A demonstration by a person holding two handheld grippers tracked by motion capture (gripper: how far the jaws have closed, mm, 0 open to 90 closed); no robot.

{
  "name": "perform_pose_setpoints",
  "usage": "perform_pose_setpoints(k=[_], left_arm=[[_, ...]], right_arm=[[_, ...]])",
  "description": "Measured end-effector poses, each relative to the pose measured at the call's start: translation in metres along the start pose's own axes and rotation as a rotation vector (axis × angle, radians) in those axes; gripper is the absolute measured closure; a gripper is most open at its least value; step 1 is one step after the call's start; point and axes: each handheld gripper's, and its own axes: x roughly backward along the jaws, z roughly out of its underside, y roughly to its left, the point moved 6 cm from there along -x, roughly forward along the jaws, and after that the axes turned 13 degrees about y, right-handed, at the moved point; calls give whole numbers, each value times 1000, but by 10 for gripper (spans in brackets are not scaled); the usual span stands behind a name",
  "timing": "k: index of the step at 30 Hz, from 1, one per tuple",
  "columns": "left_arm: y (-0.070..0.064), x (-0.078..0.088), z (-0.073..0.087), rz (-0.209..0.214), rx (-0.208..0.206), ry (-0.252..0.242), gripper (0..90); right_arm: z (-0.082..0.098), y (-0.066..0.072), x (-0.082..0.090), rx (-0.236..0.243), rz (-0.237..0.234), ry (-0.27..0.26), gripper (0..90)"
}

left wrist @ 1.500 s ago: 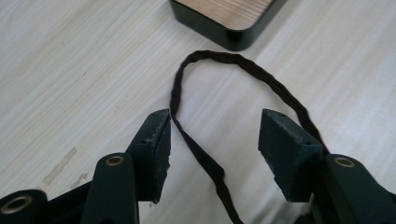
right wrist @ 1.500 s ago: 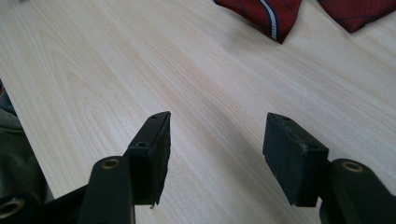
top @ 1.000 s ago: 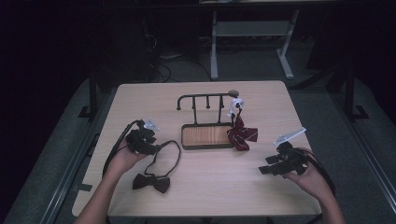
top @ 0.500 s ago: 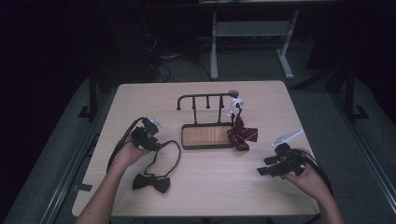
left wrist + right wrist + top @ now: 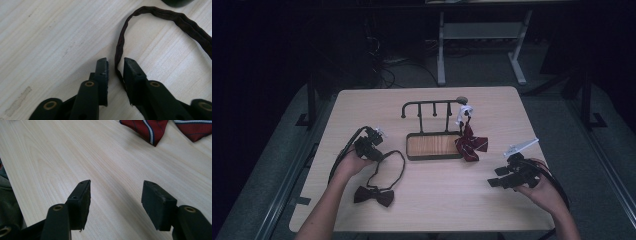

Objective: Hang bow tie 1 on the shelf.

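lying near-left on the pale wooden table (image 5: 437, 200), the dark brown bow tie (image 5: 373, 195) trails its thin strap (image 5: 120, 47) between the left gripper (image 5: 115, 65)'s narrowly parted jaws. the right gripper (image 5: 116, 192) gapes wide, empty, near the red striped bow tie (image 5: 471, 145).

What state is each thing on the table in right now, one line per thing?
Left gripper: jaws narrowly apart around the strap, not yet clamped.
Right gripper: wide open, holding nothing.
Dark bow tie: flat on the table, strap looped.
Red striped bow tie: draped off the rack's end.
Rack: upright on its wooden base.
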Motion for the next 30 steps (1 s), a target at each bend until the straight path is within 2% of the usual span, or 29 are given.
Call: perform_pose_setpoints(k=[12, 21, 30], left_arm=[[-1, 0, -1, 12, -33, 31, 887], [-6, 17, -3, 20, -51, -11, 895], [-10, 33, 2, 36, -69, -44, 895]], right_arm=[[0, 0, 1, 1, -4, -8, 406], [1, -3, 0, -8, -13, -18, 406], [3, -7, -1, -27, -28, -23, 406]])
